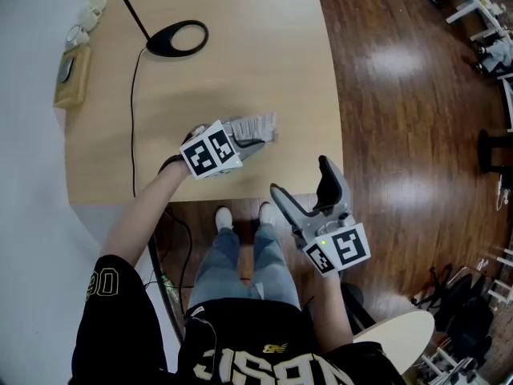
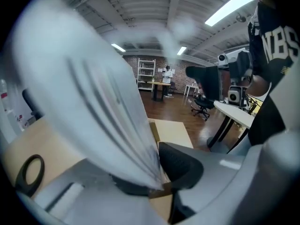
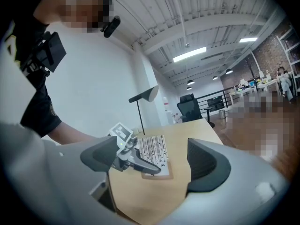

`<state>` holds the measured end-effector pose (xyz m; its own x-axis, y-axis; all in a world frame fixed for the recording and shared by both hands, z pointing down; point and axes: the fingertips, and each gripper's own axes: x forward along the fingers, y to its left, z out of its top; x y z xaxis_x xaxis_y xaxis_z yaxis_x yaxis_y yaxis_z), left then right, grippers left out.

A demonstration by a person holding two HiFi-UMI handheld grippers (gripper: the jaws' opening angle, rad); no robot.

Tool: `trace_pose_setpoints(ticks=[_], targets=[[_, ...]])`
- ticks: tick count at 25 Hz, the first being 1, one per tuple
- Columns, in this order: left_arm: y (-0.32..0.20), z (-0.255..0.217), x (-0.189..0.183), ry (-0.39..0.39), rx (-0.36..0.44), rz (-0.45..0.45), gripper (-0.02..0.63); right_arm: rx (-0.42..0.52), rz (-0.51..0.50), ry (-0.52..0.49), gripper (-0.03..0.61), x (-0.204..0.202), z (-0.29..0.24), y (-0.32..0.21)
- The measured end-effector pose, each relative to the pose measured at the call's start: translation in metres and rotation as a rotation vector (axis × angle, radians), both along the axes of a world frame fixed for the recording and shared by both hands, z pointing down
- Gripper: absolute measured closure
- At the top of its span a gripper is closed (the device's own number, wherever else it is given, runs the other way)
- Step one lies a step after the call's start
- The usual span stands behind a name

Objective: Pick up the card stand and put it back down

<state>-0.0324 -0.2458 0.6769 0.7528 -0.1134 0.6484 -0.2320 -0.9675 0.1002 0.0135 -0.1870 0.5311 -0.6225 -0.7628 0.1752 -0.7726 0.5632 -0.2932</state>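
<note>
The left tongs (image 1: pixel 256 141) are clamped tight on the card stand (image 1: pixel 258 124), which sits over the middle of the near part of the desk (image 1: pixel 240 46). In the head view the marker cube and the hand behind it cover most of the tongs, so only their dark tips show against the lower edge of the stand. The left gripper view shows the grip itself: the two pads are pressed together on a thin brown sliver of the wooden base, while the white card rises from it as a large blurred sheet that fills the left half and hides much of the room behind. The dark line pattern on the card is plain only in the right gripper view, where the stand leans tilted in the left tongs. Whether its base rests on the desk or hangs just clear of it cannot be told from any view. The right tongs (image 1: pixel 299 179) stand wide apart with nothing between them, held off the near edge of the desk, above the wooden floor (image 1: pixel 401 95) beside the person's knees. At the far side of the desk the black ring of a lamp base (image 1: pixel 177 38) shows with its thin stem, the lamp head cut off by the top edge of the head view.
</note>
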Motion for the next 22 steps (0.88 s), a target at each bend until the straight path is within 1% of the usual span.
trace_pose_setpoints(ticks=[3, 6, 8, 10, 12, 14, 18, 22], targets=[[-0.009, -0.052, -0.009, 0.021, 0.068, -0.033, 0.545, 0.080, -0.014, 0.013, 0.106, -0.006, -0.037, -0.013], [-0.019, -0.105, -0.029, 0.044, 0.154, -0.134, 0.543, 0.132, 0.003, 0.012, 0.106, -0.007, -0.072, -0.016], [-0.027, -0.141, -0.048, 0.048, 0.210, -0.229, 0.543, 0.161, 0.026, 0.000, 0.106, -0.004, -0.093, -0.018], [-0.032, -0.173, -0.074, 0.048, 0.257, -0.365, 0.543, 0.192, 0.049, -0.007, 0.106, -0.003, -0.112, -0.022], [-0.029, -0.197, -0.104, 0.055, 0.289, -0.510, 0.545, 0.219, 0.057, -0.001, 0.106, -0.005, -0.123, -0.025], [-0.019, -0.217, -0.128, 0.085, 0.303, -0.626, 0.545, 0.242, 0.059, 0.009, 0.106, -0.008, -0.132, -0.027], [0.010, -0.250, -0.163, 0.122, 0.338, -0.777, 0.546, 0.251, 0.049, -0.012, 0.106, -0.018, -0.148, -0.026], [0.040, -0.287, -0.184, 0.211, 0.430, -0.888, 0.545, 0.264, 0.037, -0.050, 0.106, -0.027, -0.166, -0.023]])
